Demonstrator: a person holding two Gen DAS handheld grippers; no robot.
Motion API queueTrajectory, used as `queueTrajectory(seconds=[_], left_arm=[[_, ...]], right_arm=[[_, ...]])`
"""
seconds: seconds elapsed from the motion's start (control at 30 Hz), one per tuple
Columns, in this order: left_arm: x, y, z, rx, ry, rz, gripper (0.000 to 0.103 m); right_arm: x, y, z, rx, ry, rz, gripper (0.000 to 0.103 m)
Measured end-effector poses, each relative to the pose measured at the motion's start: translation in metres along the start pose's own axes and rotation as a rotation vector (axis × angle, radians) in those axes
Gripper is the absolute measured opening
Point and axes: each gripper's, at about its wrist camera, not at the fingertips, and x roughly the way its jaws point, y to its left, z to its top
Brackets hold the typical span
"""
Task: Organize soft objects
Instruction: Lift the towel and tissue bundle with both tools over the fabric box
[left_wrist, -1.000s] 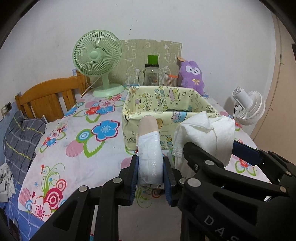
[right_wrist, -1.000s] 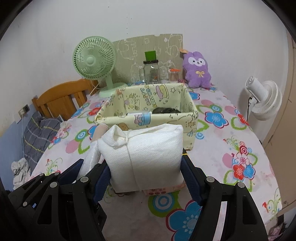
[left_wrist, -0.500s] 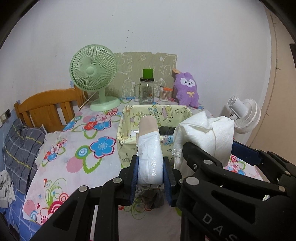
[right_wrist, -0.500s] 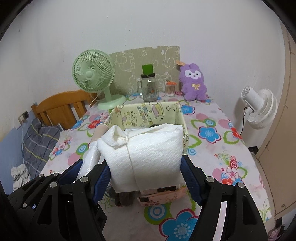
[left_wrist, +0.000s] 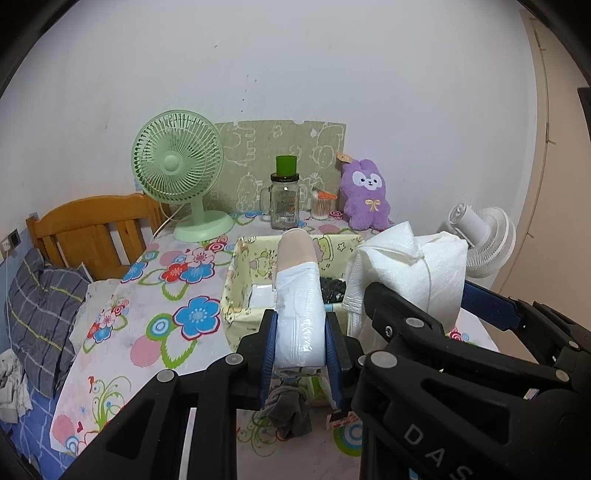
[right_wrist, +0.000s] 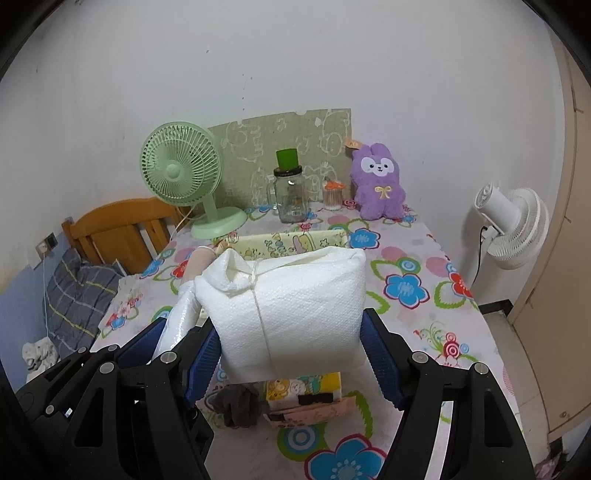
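The yellow fabric bin (left_wrist: 236, 295) lies straight ahead of and below both tongs, its long axis running away from them. The left tongs (left_wrist: 301, 350) are nearer its opening, clamped narrowly on a plastic-wrapped roll (left_wrist: 299, 314) pointing forward over the rim. Just to their right, the right tongs (right_wrist: 291, 354) are spread wide, gripping a white tissue bundle (right_wrist: 291, 314) above the counter (right_wrist: 461, 332).

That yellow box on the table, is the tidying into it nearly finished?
Partly. The yellow box already holds a white packet and something dark. In hand: the left gripper clamps a wrapped roll, the right gripper a white paper-wrapped bundle. Left on the table: a grey sock and small packets.
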Motion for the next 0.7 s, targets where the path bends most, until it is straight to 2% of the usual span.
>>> queueTrajectory(seconds=[0.3,0.7], left_arm=[[0.011,-0.006,0.013,0.001,-0.008,0.000,0.024],[0.038,-0.009,0.027,0.003,0.006,0.004,0.024]], right_arm=[[0.005,-0.005,0.011,-0.003,-0.003,0.001,0.076],[0.033,-0.016,0.032,0.003,0.006,-0.008,0.076]])
